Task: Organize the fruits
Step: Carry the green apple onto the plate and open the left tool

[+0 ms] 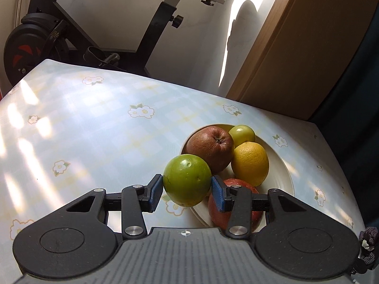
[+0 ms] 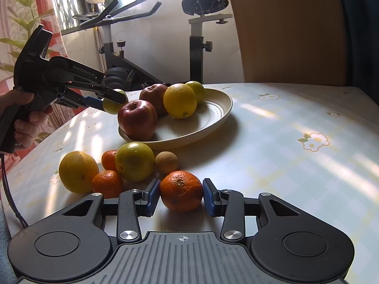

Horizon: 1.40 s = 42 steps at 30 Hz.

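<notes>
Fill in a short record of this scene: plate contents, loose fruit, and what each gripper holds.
plate: red apple, brown apple, lemon, small green fruit
loose on table: six fruits in a cluster
left gripper: shut on green fruit, held beside the plate
right gripper: shut on orange

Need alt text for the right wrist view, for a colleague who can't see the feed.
The right gripper is shut on a mandarin on the floral tablecloth, with five more loose fruits to its left. Behind them a cream plate holds four fruits, and the left gripper holds a green fruit beside it.
</notes>
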Available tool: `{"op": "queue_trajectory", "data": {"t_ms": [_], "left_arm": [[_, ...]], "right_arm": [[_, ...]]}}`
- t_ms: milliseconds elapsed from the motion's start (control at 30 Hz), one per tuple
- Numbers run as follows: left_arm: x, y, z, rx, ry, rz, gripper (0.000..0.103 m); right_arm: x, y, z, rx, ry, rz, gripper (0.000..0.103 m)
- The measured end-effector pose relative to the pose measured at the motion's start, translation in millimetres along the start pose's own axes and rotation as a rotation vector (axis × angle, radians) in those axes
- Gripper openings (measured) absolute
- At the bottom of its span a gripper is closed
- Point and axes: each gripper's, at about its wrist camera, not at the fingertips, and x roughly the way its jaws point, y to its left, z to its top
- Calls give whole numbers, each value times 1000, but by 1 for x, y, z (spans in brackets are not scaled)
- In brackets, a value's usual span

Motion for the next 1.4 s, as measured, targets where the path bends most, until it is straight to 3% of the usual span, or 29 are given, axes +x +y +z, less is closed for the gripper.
{"op": "queue_trajectory", "data": {"t_ms": [233, 633, 900, 1100, 1233, 1400], "left_arm": [[15, -6, 5, 37, 10, -5, 47], [4, 9, 11, -21, -16, -47, 51], [-21, 14, 6, -11, -64, 32, 51], [-34, 29, 1, -48, -90, 94, 52], [-31, 34, 3, -69, -95, 123, 52], [-29, 38, 4, -79, -107, 160, 52]], "right_arm": [[2, -1, 0, -1, 7, -1, 36], [1, -1, 1, -9, 0, -3, 36], [-9, -1, 6, 9, -21, -8, 35], [-1, -11, 56, -64, -41, -6, 35], [29, -21, 101, -95, -43, -16, 35], [83, -31, 133, -142, -16, -85, 35]]}}
